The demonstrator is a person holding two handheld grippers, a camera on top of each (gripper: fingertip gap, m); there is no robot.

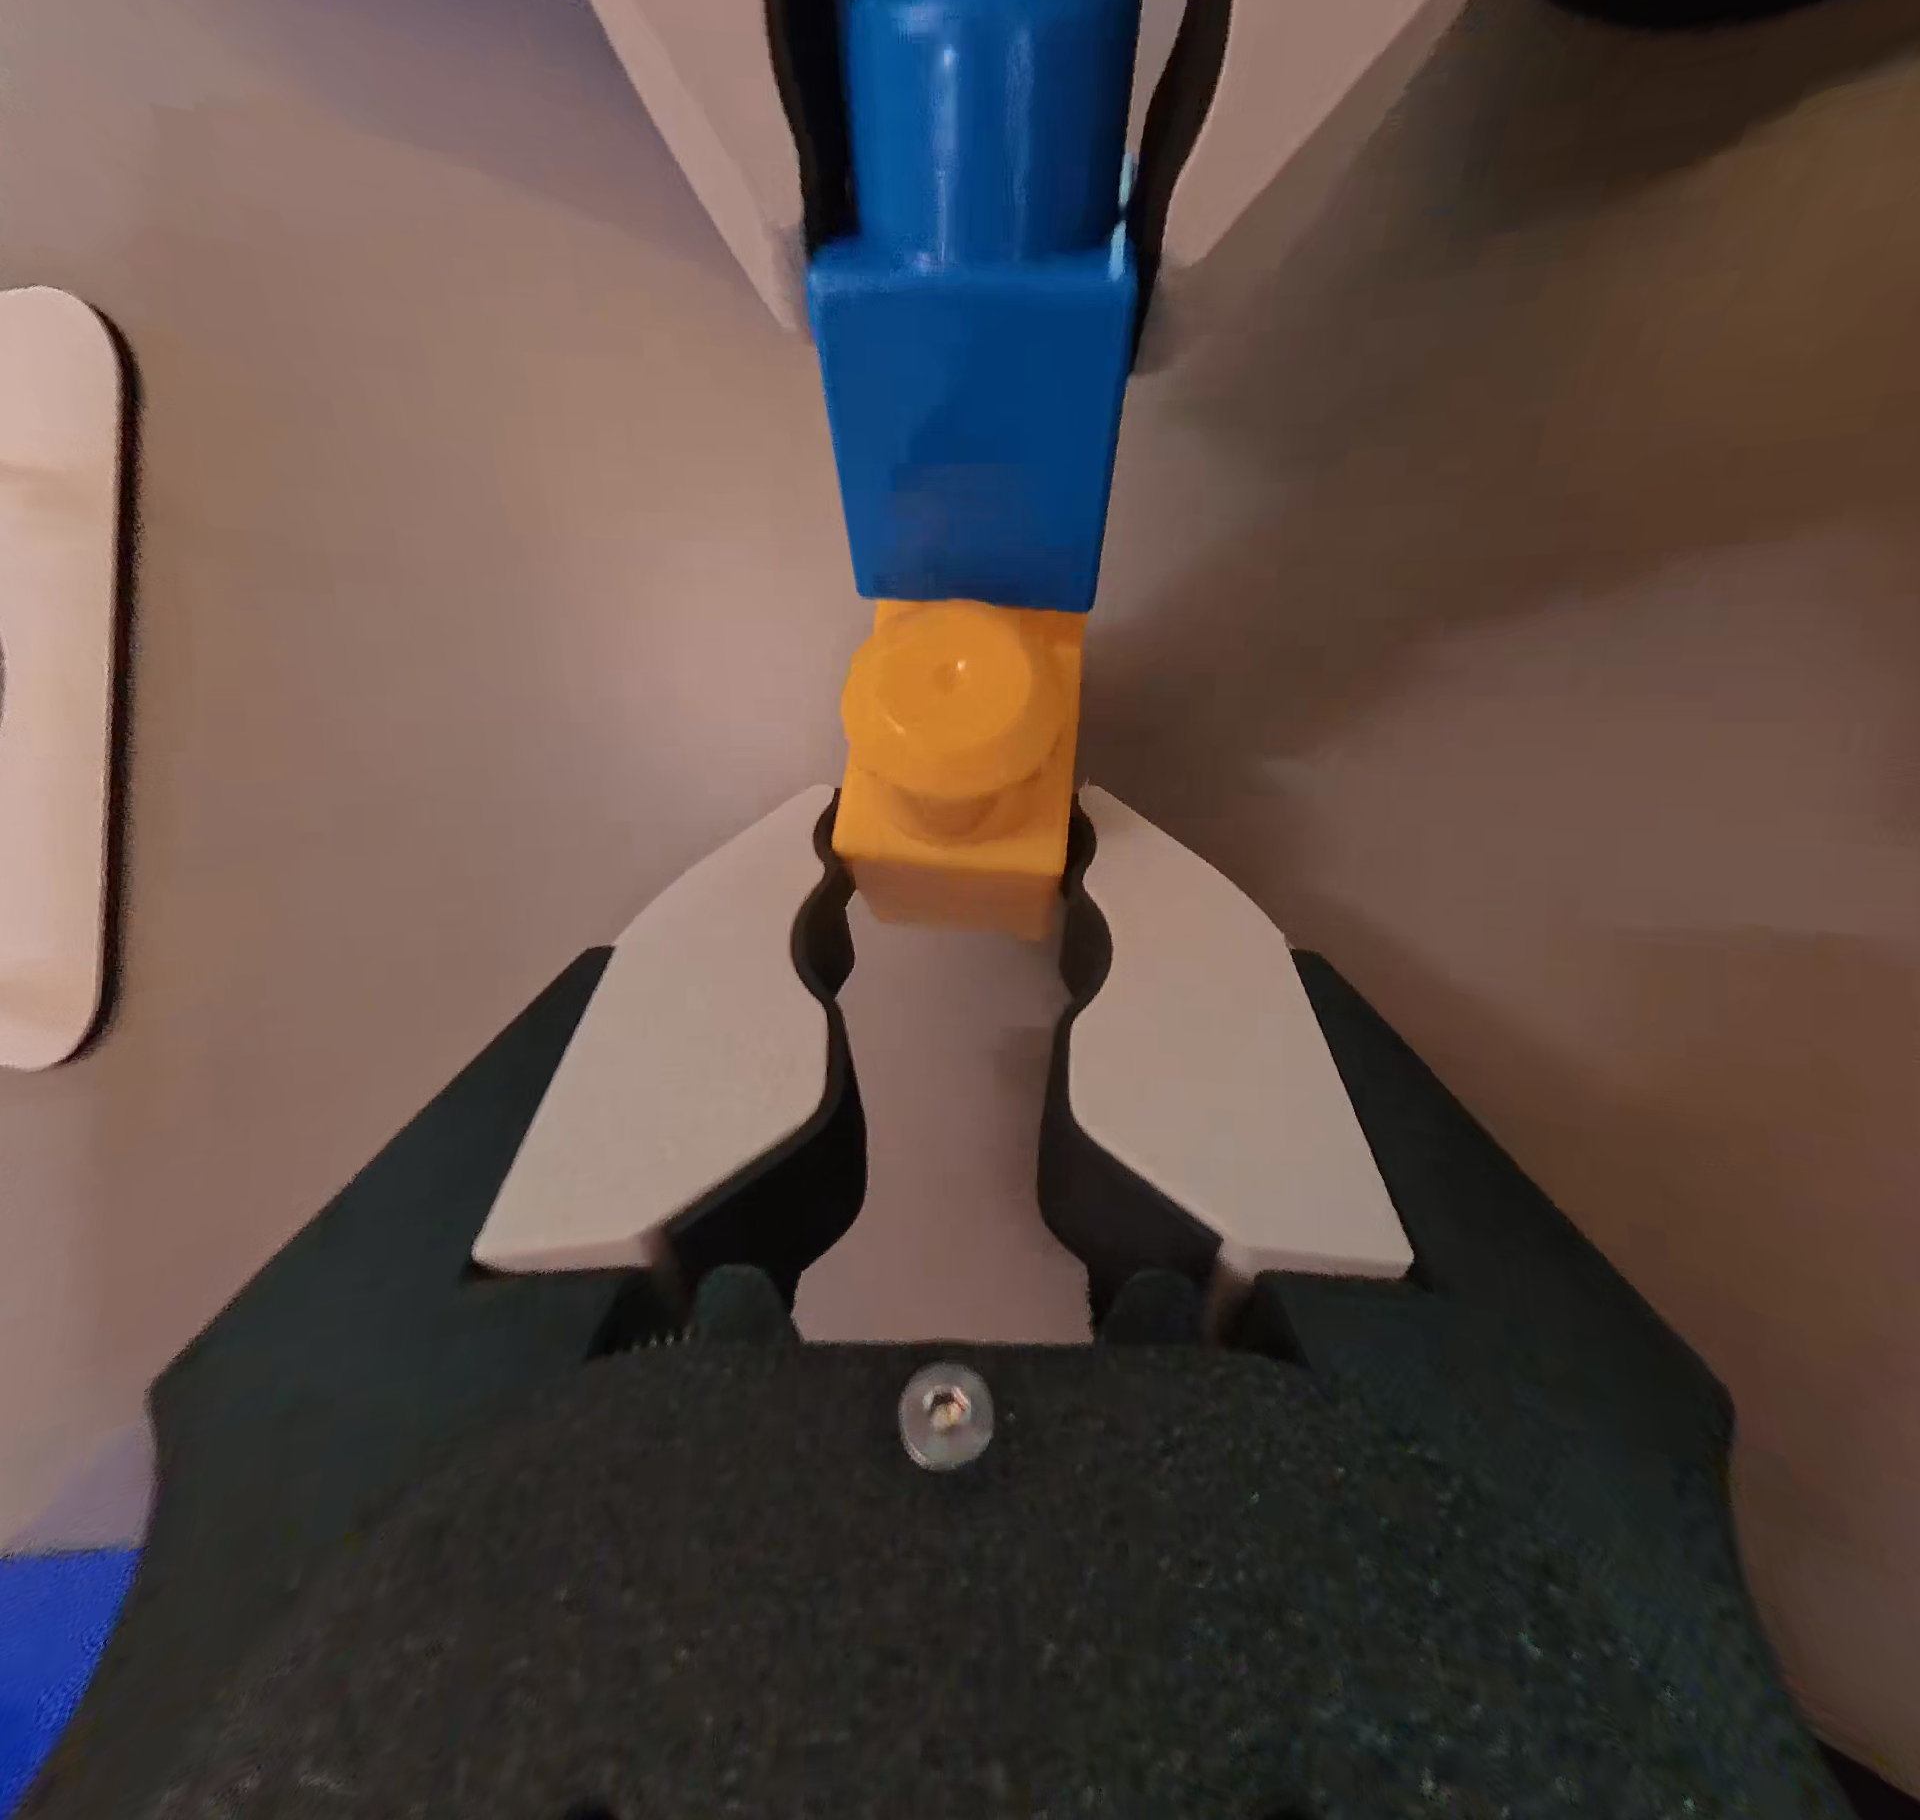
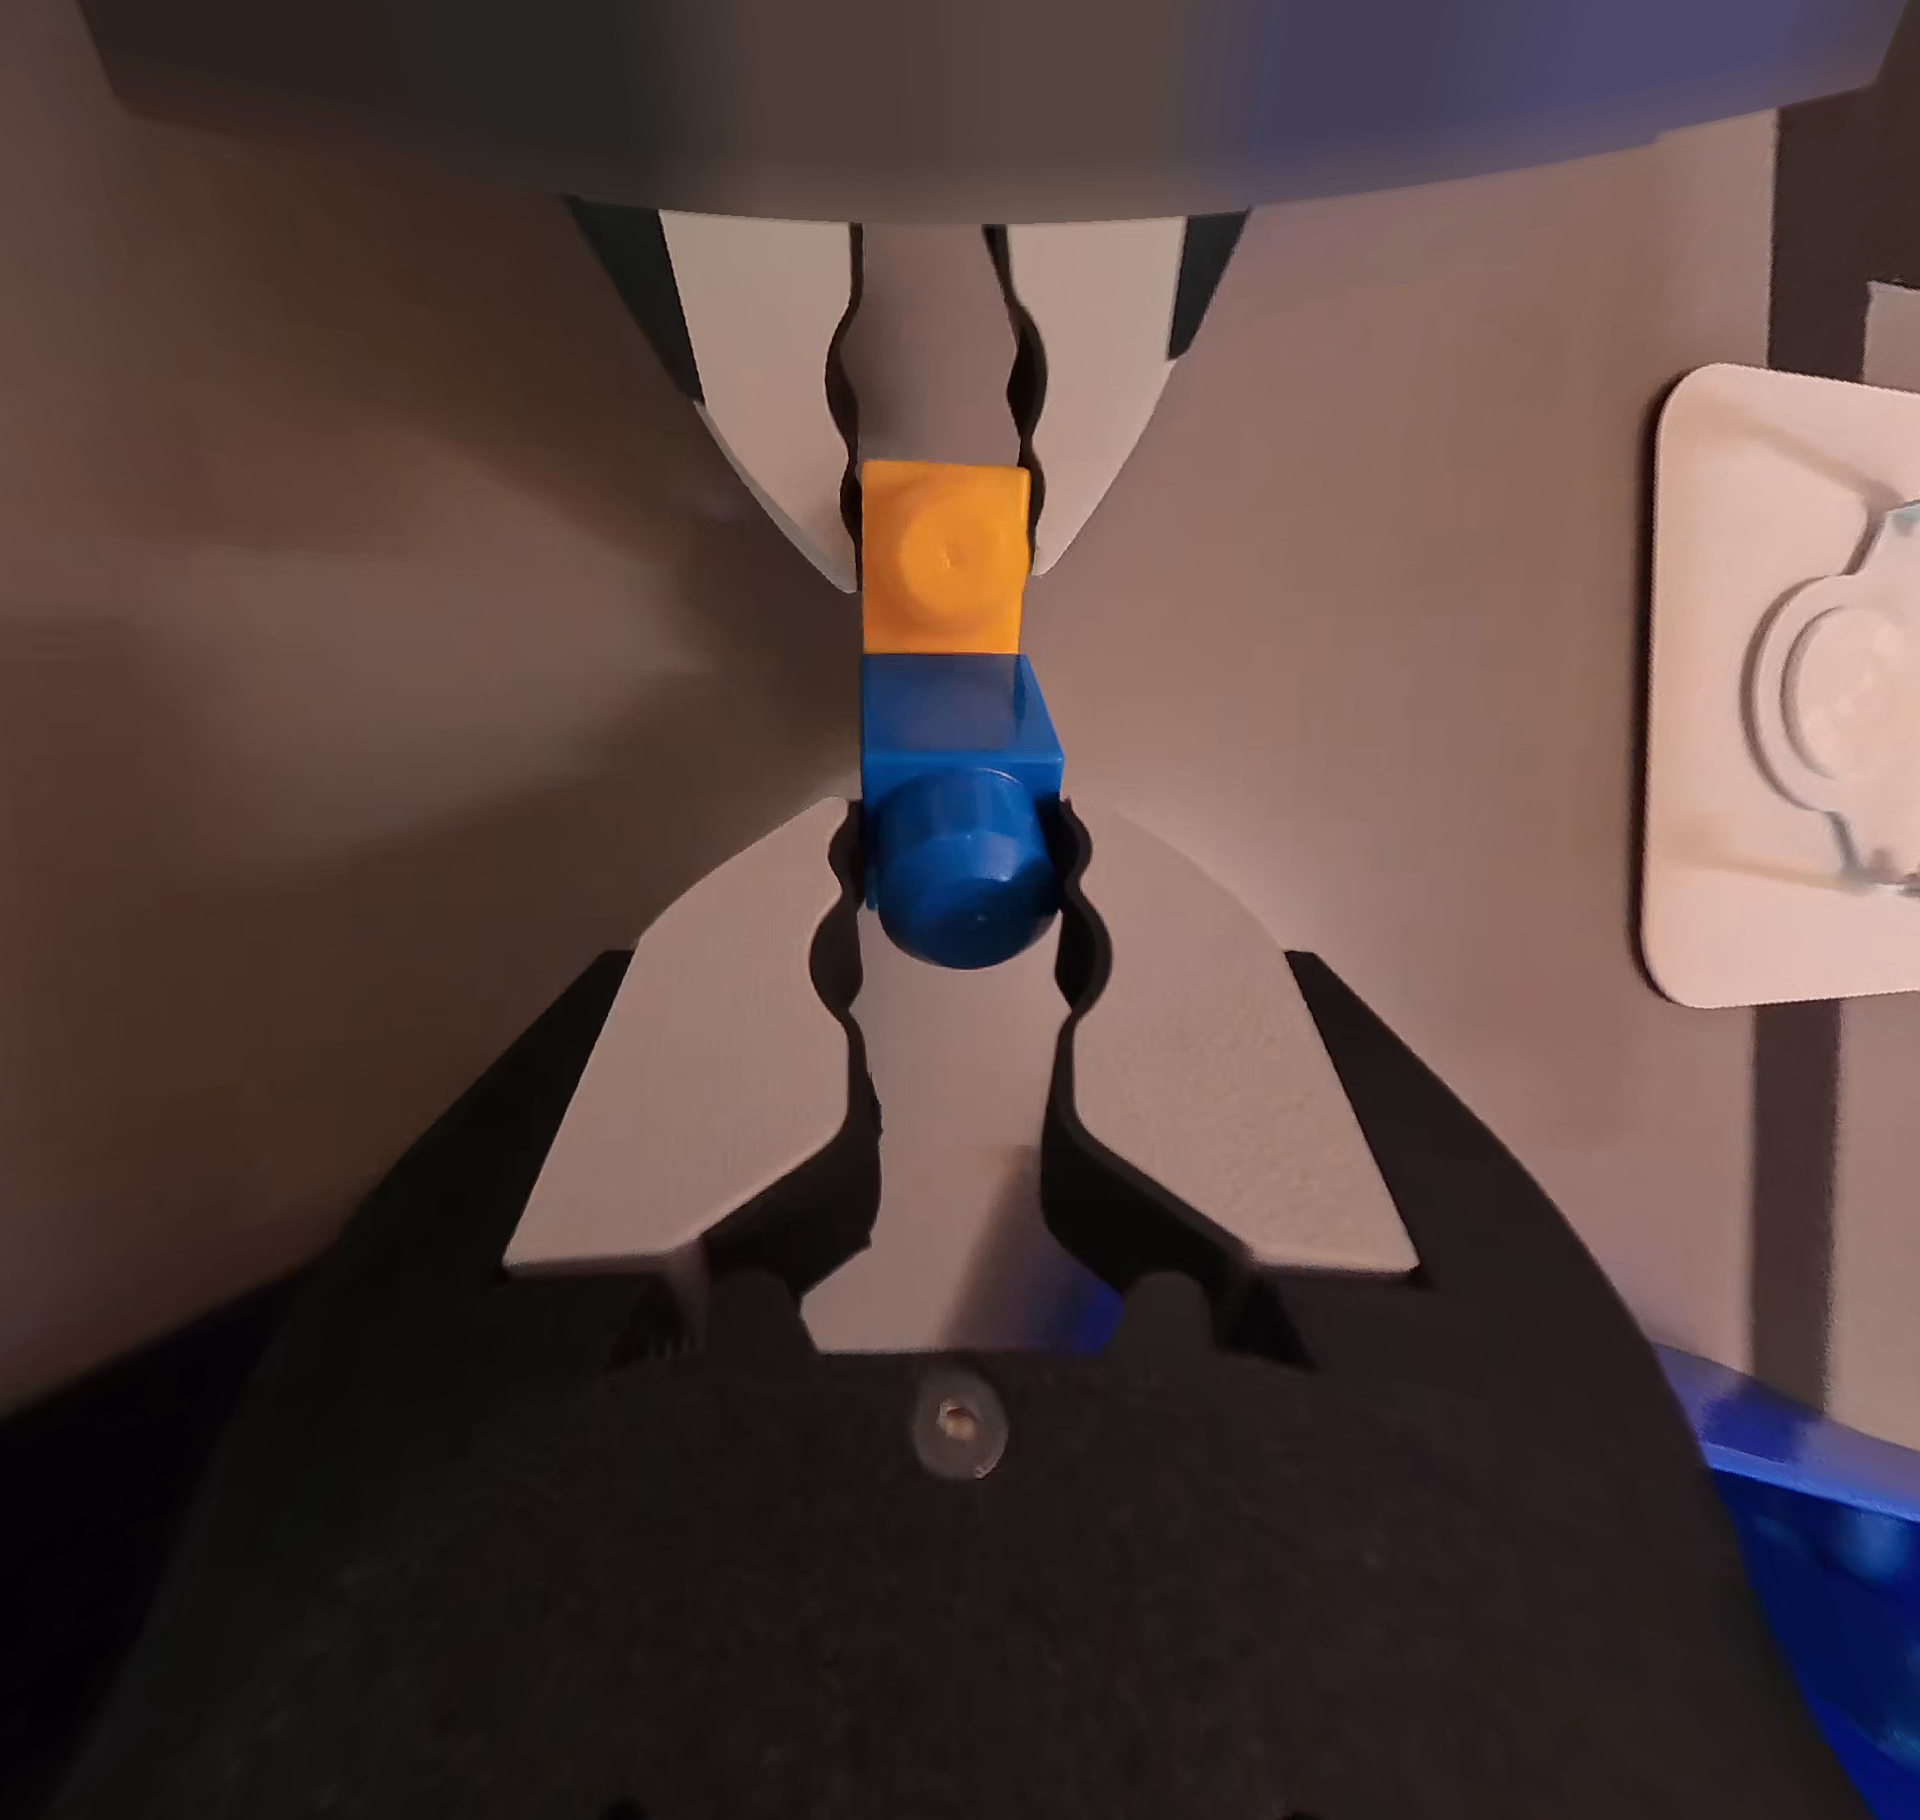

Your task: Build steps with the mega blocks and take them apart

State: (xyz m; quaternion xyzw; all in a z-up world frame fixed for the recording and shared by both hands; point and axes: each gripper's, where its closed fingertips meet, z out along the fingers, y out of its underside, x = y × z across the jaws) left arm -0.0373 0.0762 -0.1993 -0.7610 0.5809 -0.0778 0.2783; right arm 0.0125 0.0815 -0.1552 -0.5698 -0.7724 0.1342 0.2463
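Note:
My left gripper [image 1: 956,835] is shut on an orange block [image 1: 956,835] with one round stud. My right gripper [image 2: 961,866] is shut on a blue block [image 2: 956,731] with one stud. The two blocks touch end to end, held between the grippers, which face each other. In the left wrist view the blue block [image 1: 971,430] sits beyond the orange one, held by the right gripper [image 1: 966,243] at the top. In the right wrist view the orange block [image 2: 943,557] sits beyond the blue one, held by the left gripper [image 2: 940,523].
Both views look at a plain grey surface [image 1: 416,627]. A white rounded plate [image 2: 1787,690] with a clear fitting lies at the right in the right wrist view; it also shows at the left edge of the left wrist view [image 1: 52,679]. A blue thing [image 2: 1829,1521] shows at lower right. The tips of one gripper are about 7 centimetres away from the tips of the other.

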